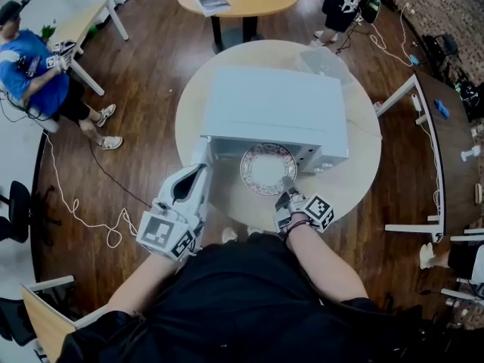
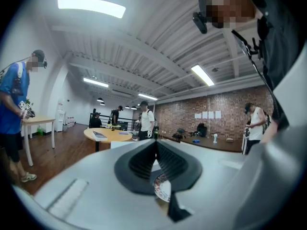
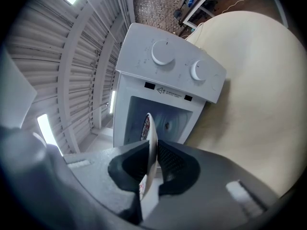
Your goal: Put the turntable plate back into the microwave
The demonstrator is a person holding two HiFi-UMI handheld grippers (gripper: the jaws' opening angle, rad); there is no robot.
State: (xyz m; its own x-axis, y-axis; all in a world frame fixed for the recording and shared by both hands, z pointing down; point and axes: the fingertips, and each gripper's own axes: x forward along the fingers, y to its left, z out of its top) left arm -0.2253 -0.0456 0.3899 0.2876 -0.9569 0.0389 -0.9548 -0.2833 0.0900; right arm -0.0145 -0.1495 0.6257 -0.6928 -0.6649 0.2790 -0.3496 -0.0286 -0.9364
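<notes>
Heads up, right claw (image 3: 152,147) is clamped on the plate (image 1: 266,169) by its rim with the microwave (image 3: 168,66) mouth right ahead, left claw (image 2: 154,150) closed and empty beside it, so one tilt could knock the plate on the frame.

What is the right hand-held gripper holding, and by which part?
The right hand-held gripper pinches the turntable plate by its rim, at the edge nearest the person. The left hand-held gripper holds nothing; its jaws are together.
</notes>
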